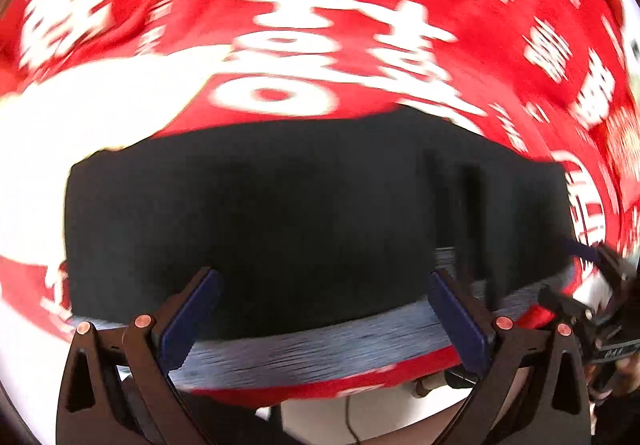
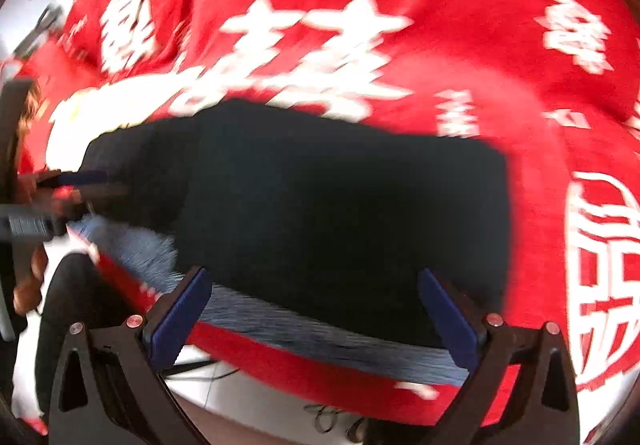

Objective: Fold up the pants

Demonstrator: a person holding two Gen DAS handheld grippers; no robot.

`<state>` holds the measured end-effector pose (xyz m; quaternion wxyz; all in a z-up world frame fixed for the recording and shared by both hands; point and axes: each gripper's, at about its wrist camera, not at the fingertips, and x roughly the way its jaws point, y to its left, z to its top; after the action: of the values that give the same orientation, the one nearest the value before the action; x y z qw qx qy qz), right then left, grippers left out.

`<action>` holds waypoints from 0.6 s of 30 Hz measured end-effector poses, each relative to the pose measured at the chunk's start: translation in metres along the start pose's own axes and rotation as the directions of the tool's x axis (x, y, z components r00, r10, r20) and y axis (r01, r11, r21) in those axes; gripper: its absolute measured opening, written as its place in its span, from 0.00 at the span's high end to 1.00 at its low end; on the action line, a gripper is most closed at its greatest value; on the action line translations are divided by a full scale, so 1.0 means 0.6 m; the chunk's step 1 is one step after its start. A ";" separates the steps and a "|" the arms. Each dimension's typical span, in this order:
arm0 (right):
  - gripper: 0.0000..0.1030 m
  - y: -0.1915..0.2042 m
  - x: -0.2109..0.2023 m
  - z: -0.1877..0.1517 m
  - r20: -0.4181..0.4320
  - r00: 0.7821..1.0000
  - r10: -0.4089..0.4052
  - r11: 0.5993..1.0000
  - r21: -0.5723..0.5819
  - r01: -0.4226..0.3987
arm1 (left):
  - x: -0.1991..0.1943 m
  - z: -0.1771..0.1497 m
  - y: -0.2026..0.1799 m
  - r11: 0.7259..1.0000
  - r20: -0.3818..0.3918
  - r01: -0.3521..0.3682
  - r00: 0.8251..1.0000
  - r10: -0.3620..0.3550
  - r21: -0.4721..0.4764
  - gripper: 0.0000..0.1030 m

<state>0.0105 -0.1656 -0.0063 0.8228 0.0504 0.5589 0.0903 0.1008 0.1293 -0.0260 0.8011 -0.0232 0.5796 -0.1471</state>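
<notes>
1. Red cloth (image 1: 360, 25) with big white characters covers the desk and fills most of both views. Both frames are motion-blurred, so I can't read the print.
2. Black pants (image 1: 300, 225) lie folded into a wide, flat block on that cloth, at the near edge of the desk. I see the same block in the right wrist view (image 2: 340, 213).
3. A grey-blue ribbed band (image 1: 320, 345) runs along the near edge of the pants, probably the waistband; blur keeps me from being sure. Beyond it a strip of red cloth hangs over the desk edge.
4. My left tongs (image 1: 326, 319) are spread wide, blue pads on either side of the near edge of the pants, with nothing pinched between them.
5. My right tongs (image 2: 314, 319) are also wide apart, straddling the near edge of the block and holding nothing.
6. In the left wrist view the right tongs show at the far right edge, at the block's right end.
7. In the right wrist view the left tongs show at the far left, blue pad at the pants' left end, with part of a hand (image 2: 26, 287) behind; contact is too blurred to tell.
</notes>
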 end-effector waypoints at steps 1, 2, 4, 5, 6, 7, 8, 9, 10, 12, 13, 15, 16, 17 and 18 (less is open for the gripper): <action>0.00 0.018 0.008 0.003 -0.006 1.000 0.030 0.999 -0.018 -0.030 | -0.001 -0.003 0.034 0.999 -0.007 -0.014 1.000 0.014 -0.033 0.00; 0.00 0.038 0.015 0.006 -0.006 0.999 0.051 0.998 -0.042 -0.051 | -0.007 -0.011 0.063 0.998 -0.012 -0.029 1.000 0.029 -0.063 0.00; 0.00 0.080 0.022 0.012 -0.006 0.998 0.067 0.993 -0.101 -0.067 | -0.018 -0.023 0.125 0.991 -0.018 -0.048 0.999 0.046 -0.123 0.00; 0.00 0.101 0.028 0.014 -0.008 0.997 0.073 0.989 -0.130 -0.073 | -0.025 -0.027 0.156 0.987 -0.012 -0.061 0.998 0.060 -0.151 0.00; 0.00 0.124 0.035 0.018 -0.016 0.997 0.076 0.983 -0.165 -0.077 | -0.032 -0.030 0.179 0.983 -0.008 -0.073 0.997 0.073 -0.168 0.00; 0.00 0.140 0.037 0.015 -0.022 0.997 0.075 0.979 -0.190 -0.078 | -0.035 -0.032 0.195 0.980 -0.007 -0.080 0.997 0.081 -0.181 0.00; 0.00 0.162 0.044 0.018 -0.030 0.997 0.074 0.972 -0.220 -0.079 | -0.037 -0.034 0.212 0.977 -0.007 -0.086 0.996 0.087 -0.194 0.00; 0.00 0.177 0.043 0.014 -0.031 0.997 0.073 0.969 -0.236 -0.078 | -0.039 -0.037 0.230 0.973 -0.008 -0.093 0.996 0.093 -0.213 0.00; 0.00 0.182 0.043 0.013 -0.029 0.997 0.073 0.966 -0.247 -0.078 | -0.040 -0.041 0.244 0.968 -0.009 -0.094 0.996 0.094 -0.231 0.00; 0.00 0.211 0.055 0.019 -0.026 0.997 0.072 0.960 -0.271 -0.077 | -0.039 -0.046 0.262 0.964 -0.004 -0.081 0.997 0.083 -0.255 0.00; 0.00 0.226 0.062 0.020 -0.030 0.997 0.068 0.956 -0.286 -0.074 | -0.040 -0.053 0.270 0.961 -0.001 -0.072 0.997 0.074 -0.269 0.00; 0.00 0.267 0.078 0.015 -0.043 0.998 0.054 0.931 -0.359 -0.066 | -0.036 -0.062 0.279 0.954 -0.007 -0.056 0.998 0.056 -0.295 0.00; 0.00 0.286 0.086 0.009 -0.040 0.999 0.025 0.908 -0.417 -0.040 | -0.033 -0.065 0.281 0.952 -0.010 -0.049 0.999 0.048 -0.301 0.00; 0.00 0.308 0.097 -0.001 -0.025 0.999 -0.023 0.873 -0.488 0.008 | -0.029 -0.069 0.280 0.952 -0.016 -0.048 0.999 0.046 -0.303 0.00; 0.00 0.321 0.104 -0.009 -0.007 0.998 -0.058 0.845 -0.533 0.045 | -0.026 -0.074 0.279 0.952 -0.026 -0.048 0.999 0.043 -0.302 0.00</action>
<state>0.0098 0.0354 -0.0297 0.8002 -0.1954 0.5226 0.2201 0.0898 0.2992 -0.0606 0.7857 -0.1306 0.6034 -0.0385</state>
